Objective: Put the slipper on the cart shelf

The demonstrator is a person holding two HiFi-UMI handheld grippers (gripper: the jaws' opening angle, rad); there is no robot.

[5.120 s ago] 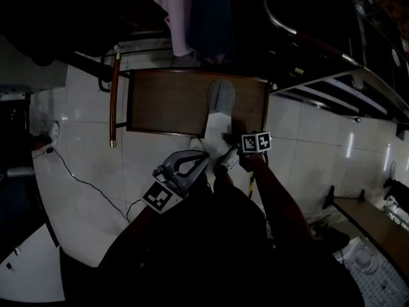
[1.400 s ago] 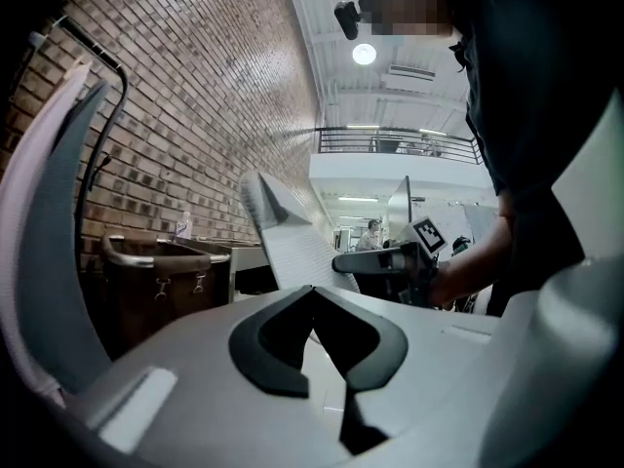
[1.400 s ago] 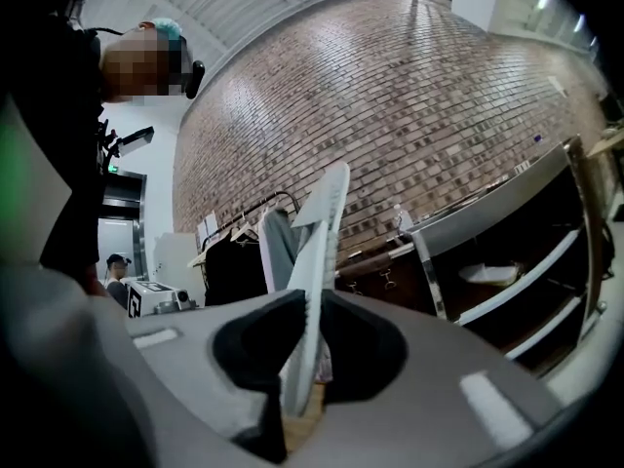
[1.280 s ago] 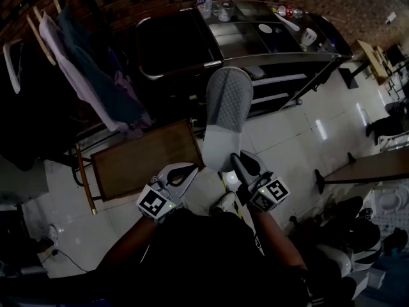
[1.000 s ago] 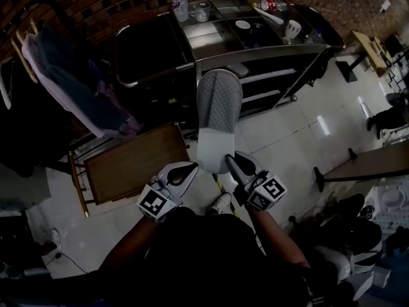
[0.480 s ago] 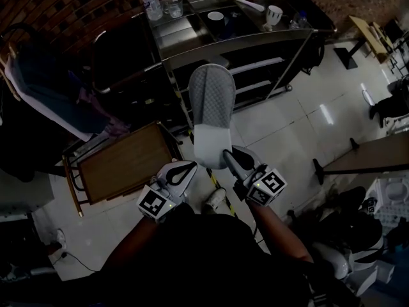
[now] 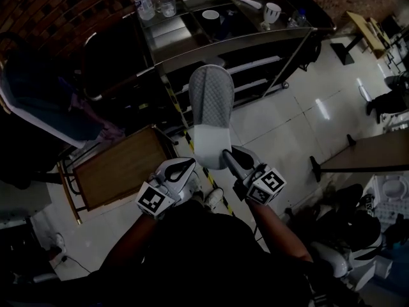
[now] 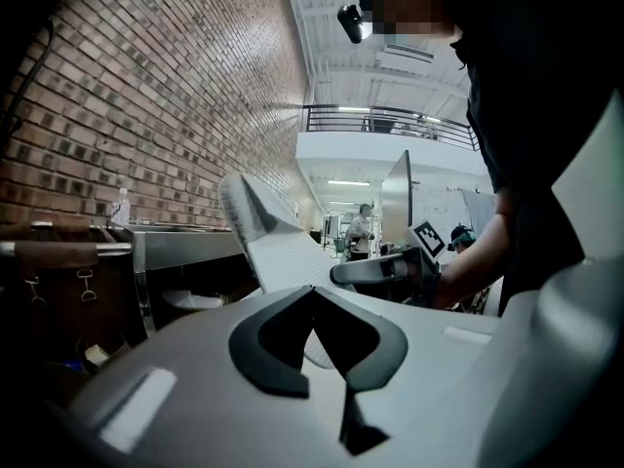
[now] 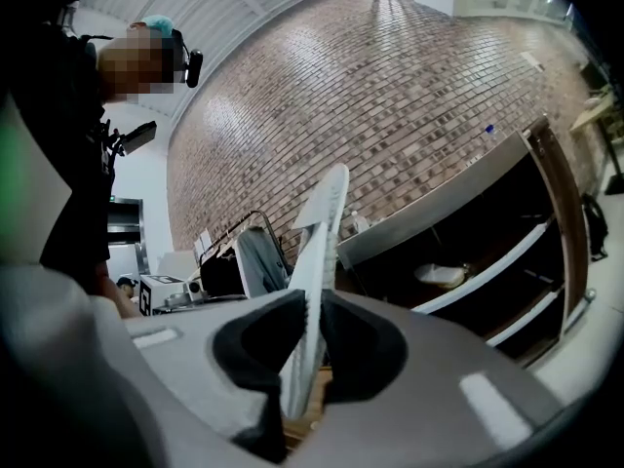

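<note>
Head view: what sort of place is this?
Probably a big industrial-style indoor hall, maybe a workshop or lab: a tall brick wall, a steel cart on a glossy tiled floor, and a railed mezzanine overhead.

Near end of the pale grey quilted slipper (image 7: 211, 107) was buried in the jaws of the right gripper (image 7: 225, 155) (head view), and the small bits (image 7: 211, 14) on top of the dark steel cart (image 7: 179, 38) were too tiny to name.

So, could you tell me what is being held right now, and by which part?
The right gripper grips the grey slipper at its heel end, jaws across the sole edge; the left gripper holds nothing.
</note>
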